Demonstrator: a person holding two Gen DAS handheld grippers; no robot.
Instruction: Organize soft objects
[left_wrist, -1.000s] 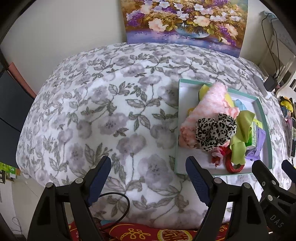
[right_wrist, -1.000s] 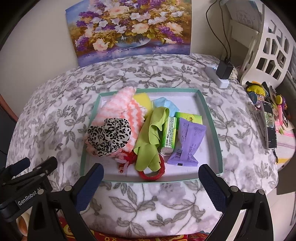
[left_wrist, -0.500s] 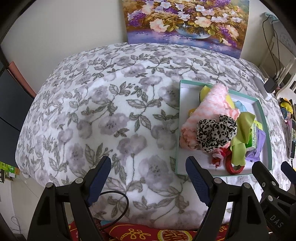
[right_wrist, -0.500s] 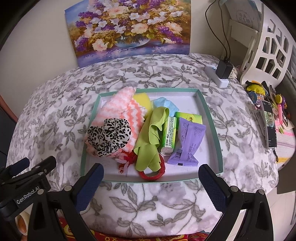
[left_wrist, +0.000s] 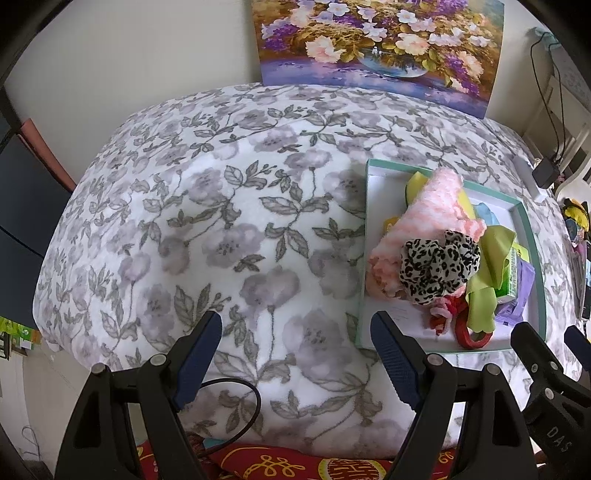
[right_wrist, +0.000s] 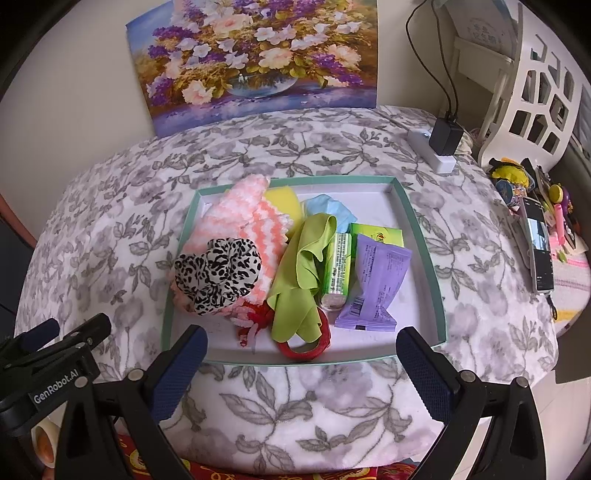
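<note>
The left gripper (left_wrist: 295, 354) stands with its jaws wide apart and empty over the flowered blanket (left_wrist: 221, 221), and the right gripper (right_wrist: 301, 363) beside it is likewise spread wide with nothing between its pads. Just ahead of the right gripper's tips lies the teal-rimmed tray (right_wrist: 424, 236), off to the right of the left gripper. The tray holds a leopard scrunchie (right_wrist: 218, 275) on a pink knitted cloth (right_wrist: 240, 218), a green cloth (right_wrist: 303, 258), a red ring (right_wrist: 306, 349) and a purple packet (right_wrist: 376, 284).
</note>
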